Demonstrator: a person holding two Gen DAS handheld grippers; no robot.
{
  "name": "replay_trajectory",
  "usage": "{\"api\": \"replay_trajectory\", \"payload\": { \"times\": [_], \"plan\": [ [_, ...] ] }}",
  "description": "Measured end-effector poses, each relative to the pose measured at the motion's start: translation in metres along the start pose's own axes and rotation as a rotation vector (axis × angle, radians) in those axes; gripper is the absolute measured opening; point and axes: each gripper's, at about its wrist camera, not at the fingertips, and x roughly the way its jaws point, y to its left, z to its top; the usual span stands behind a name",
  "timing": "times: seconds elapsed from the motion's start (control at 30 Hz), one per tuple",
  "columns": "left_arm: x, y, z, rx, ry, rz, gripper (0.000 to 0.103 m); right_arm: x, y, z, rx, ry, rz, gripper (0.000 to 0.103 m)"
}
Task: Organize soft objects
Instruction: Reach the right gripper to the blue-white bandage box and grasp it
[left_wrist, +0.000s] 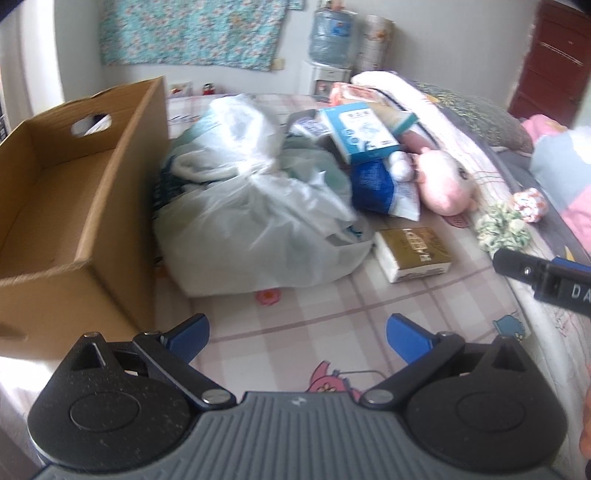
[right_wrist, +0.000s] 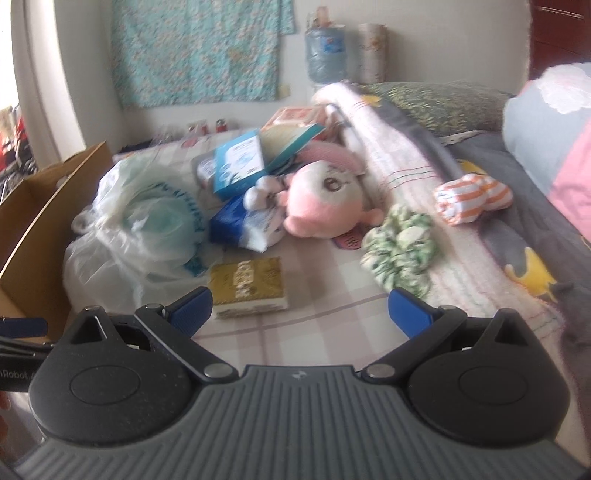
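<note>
Pink plush toy (right_wrist: 325, 199) lies mid-bed against a blue-white packet (right_wrist: 240, 225), boxes piled just behind it. Green scrunchie (right_wrist: 399, 247) sits near its right, orange-striped cloth (right_wrist: 469, 199) further right on the folded quilt. Gold box (right_wrist: 247, 288) is just ahead of my right gripper (right_wrist: 299, 314), fingers spread, nothing held. White plastic bag (left_wrist: 255, 206) rests beside the cardboard box (left_wrist: 74, 206), which looks empty. My left gripper (left_wrist: 297, 336) is also spread wide above the checked sheet (left_wrist: 332, 306).
</note>
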Motion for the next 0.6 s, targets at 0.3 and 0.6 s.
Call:
{"api": "replay_trajectory", "payload": {
  "times": [0.3, 0.6],
  "plan": [
    [0.002, -0.015, 0.042, 0.048, -0.095, -0.114, 0.103, 0.003, -0.041, 0.031, 0.099, -0.085, -0.011, 0.102],
    [0.005, -0.018, 0.112, 0.028, -0.241, -0.105, 0.098, 0.022, -0.055, 0.101, 0.110, -0.159, 0.090, 0.100]
  ]
}}
